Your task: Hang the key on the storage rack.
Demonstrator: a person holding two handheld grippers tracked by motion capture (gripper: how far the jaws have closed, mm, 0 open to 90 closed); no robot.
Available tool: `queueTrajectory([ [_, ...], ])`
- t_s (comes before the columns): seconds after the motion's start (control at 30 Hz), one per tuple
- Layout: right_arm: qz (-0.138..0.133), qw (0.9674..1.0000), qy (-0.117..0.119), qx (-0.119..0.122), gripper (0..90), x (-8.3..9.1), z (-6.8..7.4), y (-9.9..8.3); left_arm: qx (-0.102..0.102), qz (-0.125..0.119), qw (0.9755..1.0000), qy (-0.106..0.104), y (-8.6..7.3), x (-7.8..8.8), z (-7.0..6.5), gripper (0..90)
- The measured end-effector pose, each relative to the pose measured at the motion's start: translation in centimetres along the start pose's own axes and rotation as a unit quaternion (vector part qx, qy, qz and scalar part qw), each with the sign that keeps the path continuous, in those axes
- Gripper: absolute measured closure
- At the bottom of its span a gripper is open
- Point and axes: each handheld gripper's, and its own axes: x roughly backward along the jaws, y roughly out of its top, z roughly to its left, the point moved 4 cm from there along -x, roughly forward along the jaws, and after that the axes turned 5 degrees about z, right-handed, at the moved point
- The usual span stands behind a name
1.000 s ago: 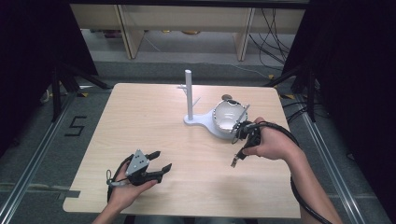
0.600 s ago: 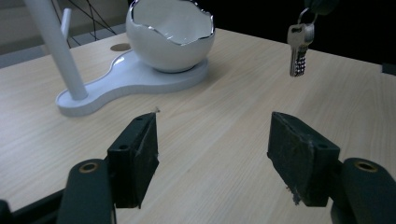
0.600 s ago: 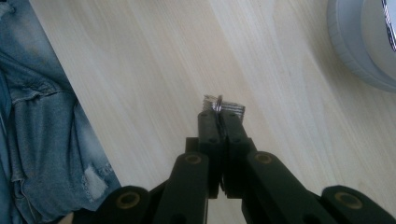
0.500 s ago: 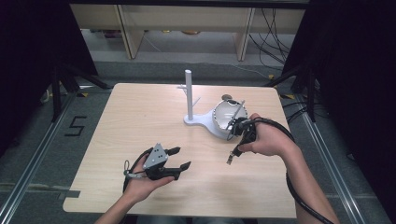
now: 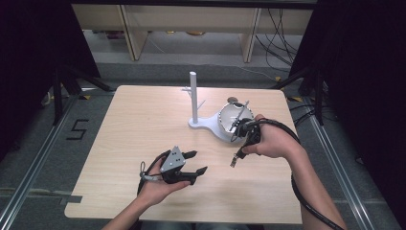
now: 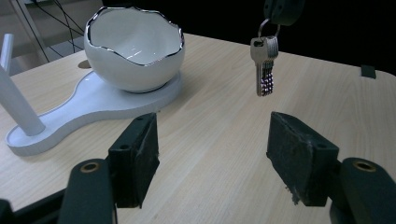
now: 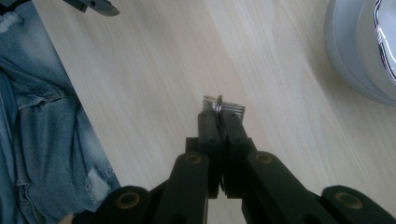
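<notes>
While the right tool [image 5: 238, 152] stays clenched on the keys [image 6: 263, 65] beside the bowl [image 6: 134, 49], the left tool [image 5: 197, 162] has advanced, jaws released. A handover over the desk [image 5: 134, 120] looks likely.

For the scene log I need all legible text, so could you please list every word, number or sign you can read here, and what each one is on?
"5" – dark marking on the grey floor, left of the table.
The keys hanging from the right claw show rows of dimples in the left gripper view, but no readable text.
Nothing is written on the white bowl, its white stand, or the left claw.
</notes>
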Motion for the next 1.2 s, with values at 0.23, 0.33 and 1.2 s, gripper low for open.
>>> queueTrajectory([
  [0.23,-0.003,1.0,-0.001,0.008,89.4,0.3,-0.1,0.3,0.004,-0.009,0.9999,-0.01,0.7,-0.3,-0.3,34.8],
  [0.33,-0.005,0.9999,-0.002,0.013,89.4,0.4,-0.1,0.6,0.003,-0.014,0.9997,-0.02,1.4,-0.7,-0.6,35.7],
  [1.2,-0.014,0.9996,-0.008,0.022,89.4,1.6,1.2,2.2,-0.002,0.0,0.9999,-0.016,3.7,-5.5,-2.8,51.1],
])
